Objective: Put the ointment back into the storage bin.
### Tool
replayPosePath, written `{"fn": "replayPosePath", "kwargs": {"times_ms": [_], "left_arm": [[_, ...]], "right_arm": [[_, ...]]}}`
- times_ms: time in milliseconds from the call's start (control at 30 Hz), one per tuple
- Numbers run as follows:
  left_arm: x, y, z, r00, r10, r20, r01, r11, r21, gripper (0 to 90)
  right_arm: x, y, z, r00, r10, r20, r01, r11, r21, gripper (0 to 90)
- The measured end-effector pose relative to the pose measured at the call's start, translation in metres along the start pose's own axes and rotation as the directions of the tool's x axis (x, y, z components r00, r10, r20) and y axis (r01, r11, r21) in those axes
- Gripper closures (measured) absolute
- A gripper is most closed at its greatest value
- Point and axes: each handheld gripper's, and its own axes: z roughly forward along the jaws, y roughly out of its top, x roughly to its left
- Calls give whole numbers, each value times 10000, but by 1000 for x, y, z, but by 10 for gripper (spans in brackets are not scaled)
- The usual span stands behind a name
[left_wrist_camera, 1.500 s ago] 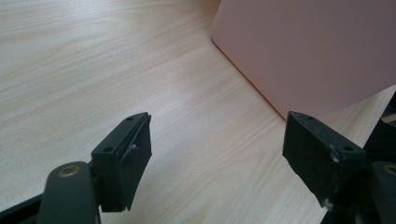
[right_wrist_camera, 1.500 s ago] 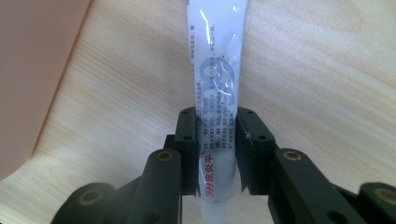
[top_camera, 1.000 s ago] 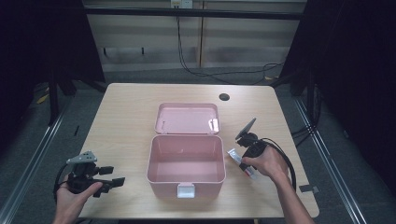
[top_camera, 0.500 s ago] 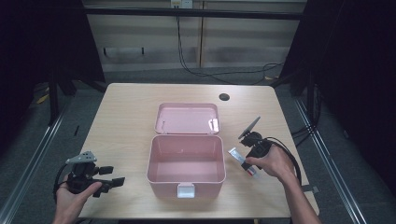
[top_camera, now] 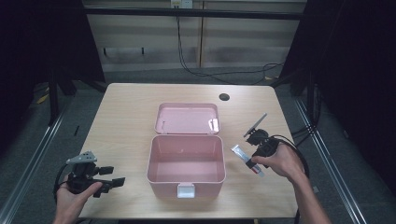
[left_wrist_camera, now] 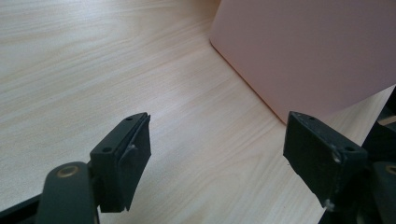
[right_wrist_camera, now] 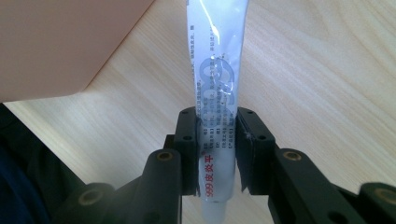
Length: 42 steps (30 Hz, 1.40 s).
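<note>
An open pink box [top_camera: 187,161] stands mid-table with its lid [top_camera: 187,118] lying flat behind it. My right gripper [right_wrist_camera: 217,149] is shut on a white ointment tube [right_wrist_camera: 218,88] with red and grey print; the tube points away between the jaws. In the high view that tube [top_camera: 243,155] hangs just right of the box, held by the right gripper [top_camera: 254,158] above the table. At the table's front left corner my left gripper [top_camera: 109,177] rests open in a hand. Its jaws stand wide with nothing between them [left_wrist_camera: 219,163], and the box's pink wall [left_wrist_camera: 303,51] is ahead.
The light wooden table [top_camera: 126,116] has a dark cable hole [top_camera: 224,97] near its far edge. Black cables trail from the right gripper [top_camera: 299,154] toward the right edge. Dark floor and metal rails surround the table.
My right gripper has lifted the tube off the table and drifted slightly right and toward the front. The left gripper has stayed where it was.
</note>
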Motion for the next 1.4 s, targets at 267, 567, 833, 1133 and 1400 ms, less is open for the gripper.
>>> {"fn": "replayPosePath", "kwargs": {"times_ms": [267, 567, 833, 1133, 1400], "left_arm": [[0, 0, 0, 10000, 14, -42, -14, 10000, 3, 231], [0, 0, 1, 10000, 34, 22, -34, 10000, 72, 232], [0, 0, 2, 10000, 37, -74, -37, 9999, 112, 231], [1, 1, 1, 10000, 6, 0, -6, 10000, 73, 225], [1, 1, 0, 10000, -80, 4, 80, 10000, -53, 225]], "right_arm": [[1, -5, -12, 9998, -214, -55, 213, 9995, -230, 721], [5, -6, -27, 9985, -551, -23, 549, 9971, -535, 720], [8, -10, -40, 9970, -776, -28, 772, 9940, -779, 719], [12, -15, -58, 9926, -1213, 11, 1206, 9861, -1140, 719], [20, -12, -63, 9856, -1688, 72, 1683, 9773, -1289, 719]]}}
